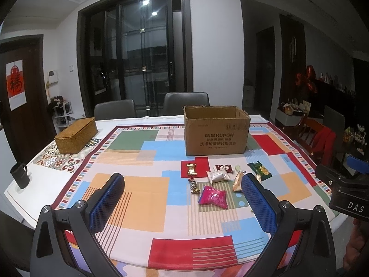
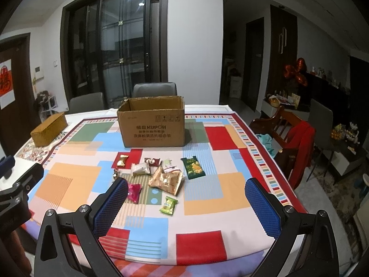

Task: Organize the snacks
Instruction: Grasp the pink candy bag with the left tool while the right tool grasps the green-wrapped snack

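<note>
Both my grippers, left [image 1: 183, 191] and right [image 2: 185, 195], hover wide apart, holding nothing, above snack packets scattered before the open cardboard box [image 2: 151, 121] (top flaps gone). Only my right view reveals a light-green packet [image 2: 168, 205] nearest me; only my left shows a dark mug [image 1: 20, 175] at the table's edge.
</note>
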The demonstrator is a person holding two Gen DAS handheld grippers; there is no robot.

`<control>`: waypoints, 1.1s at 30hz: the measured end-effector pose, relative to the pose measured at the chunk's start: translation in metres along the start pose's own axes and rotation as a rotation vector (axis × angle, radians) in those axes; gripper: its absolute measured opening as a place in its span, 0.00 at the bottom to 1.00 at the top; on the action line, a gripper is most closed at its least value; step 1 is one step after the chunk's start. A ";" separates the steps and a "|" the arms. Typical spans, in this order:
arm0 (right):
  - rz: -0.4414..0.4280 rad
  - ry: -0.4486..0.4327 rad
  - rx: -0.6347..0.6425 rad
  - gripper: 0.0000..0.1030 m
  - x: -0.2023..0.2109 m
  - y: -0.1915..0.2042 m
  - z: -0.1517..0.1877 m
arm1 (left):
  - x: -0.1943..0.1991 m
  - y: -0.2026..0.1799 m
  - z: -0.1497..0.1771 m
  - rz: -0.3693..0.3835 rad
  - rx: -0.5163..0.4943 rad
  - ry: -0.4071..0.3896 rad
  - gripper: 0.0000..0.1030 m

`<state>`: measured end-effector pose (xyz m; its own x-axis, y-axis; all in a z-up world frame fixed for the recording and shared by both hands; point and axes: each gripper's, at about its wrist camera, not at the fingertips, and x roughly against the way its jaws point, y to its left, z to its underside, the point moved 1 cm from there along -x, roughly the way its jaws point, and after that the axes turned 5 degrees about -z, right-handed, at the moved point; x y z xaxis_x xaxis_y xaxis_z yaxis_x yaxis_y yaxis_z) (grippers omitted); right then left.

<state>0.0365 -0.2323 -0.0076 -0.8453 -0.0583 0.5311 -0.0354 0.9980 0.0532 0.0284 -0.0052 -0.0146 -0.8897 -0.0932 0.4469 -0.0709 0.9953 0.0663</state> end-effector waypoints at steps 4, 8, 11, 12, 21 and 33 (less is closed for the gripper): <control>-0.009 0.021 0.011 0.99 -0.013 0.008 -0.001 | -0.009 -0.001 -0.002 0.005 -0.025 0.018 1.00; -0.005 0.041 0.019 0.99 -0.025 0.011 -0.002 | -0.024 -0.004 -0.001 0.005 -0.046 0.049 1.00; -0.005 0.059 0.020 0.99 -0.035 0.012 -0.002 | -0.035 -0.007 -0.001 0.013 -0.057 0.067 1.00; -0.004 0.065 0.020 0.99 -0.038 0.013 -0.002 | -0.038 -0.008 0.000 0.016 -0.062 0.073 1.00; 0.001 0.112 0.011 0.99 -0.071 0.016 0.002 | -0.074 -0.018 0.003 0.047 -0.087 0.125 1.00; 0.002 0.222 -0.003 0.99 -0.117 0.020 0.019 | -0.128 -0.038 0.019 0.085 -0.165 0.199 1.00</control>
<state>0.1248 -0.2054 -0.0852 -0.7076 -0.0608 0.7040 -0.0319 0.9980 0.0542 0.1358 -0.0302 -0.0914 -0.7823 -0.0292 0.6222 0.0890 0.9834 0.1581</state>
